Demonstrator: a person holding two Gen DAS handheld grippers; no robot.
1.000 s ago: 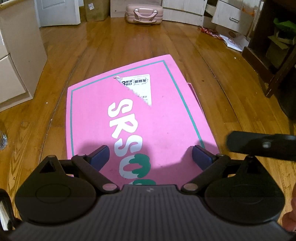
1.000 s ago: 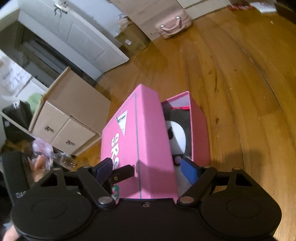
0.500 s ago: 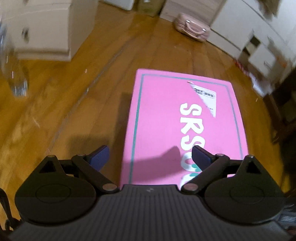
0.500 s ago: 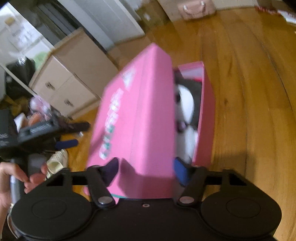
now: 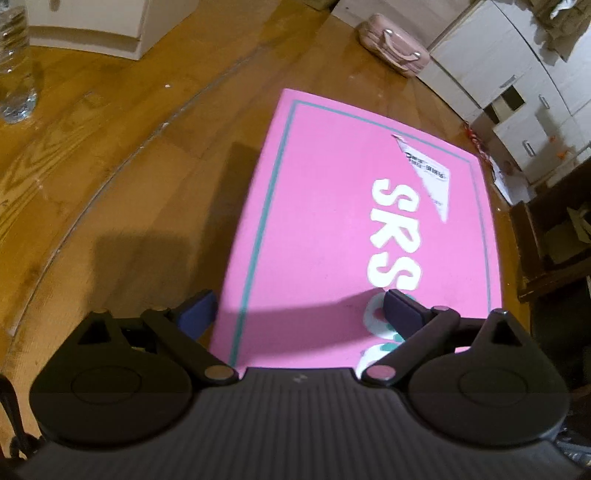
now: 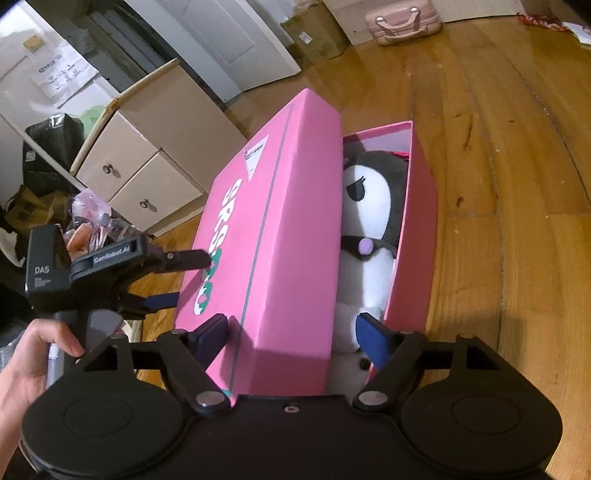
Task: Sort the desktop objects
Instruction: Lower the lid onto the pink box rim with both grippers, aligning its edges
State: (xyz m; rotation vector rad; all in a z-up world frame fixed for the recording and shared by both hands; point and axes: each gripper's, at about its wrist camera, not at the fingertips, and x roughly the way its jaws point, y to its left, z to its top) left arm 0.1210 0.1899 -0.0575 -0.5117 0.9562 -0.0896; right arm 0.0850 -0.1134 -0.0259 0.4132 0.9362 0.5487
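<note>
A pink box lid (image 5: 332,229) with white "SRS" lettering fills the left wrist view. In the right wrist view the lid (image 6: 273,240) stands tilted on edge over the open pink box (image 6: 417,229), which holds a black and white plush toy (image 6: 373,221). My right gripper (image 6: 295,328) is open, its jaws straddling the lid's near edge, one fingertip inside the box by the plush. My left gripper (image 5: 299,310) is open, one finger over the lid face and one off its left edge; it also shows in the right wrist view (image 6: 177,277) touching the lid's face.
The box stands on a wooden floor. A beige drawer cabinet (image 6: 147,162) and clutter stand to the left. A pink case (image 6: 402,16) lies at the back. A plastic bottle (image 5: 14,62) stands far left. White cabinets (image 5: 517,85) and a dark shelf (image 5: 554,236) are to the right.
The lid has been tipped further upright over the box. My left gripper has shifted left across the lid's face, and the right view has steadied, with the plush now showing clearly.
</note>
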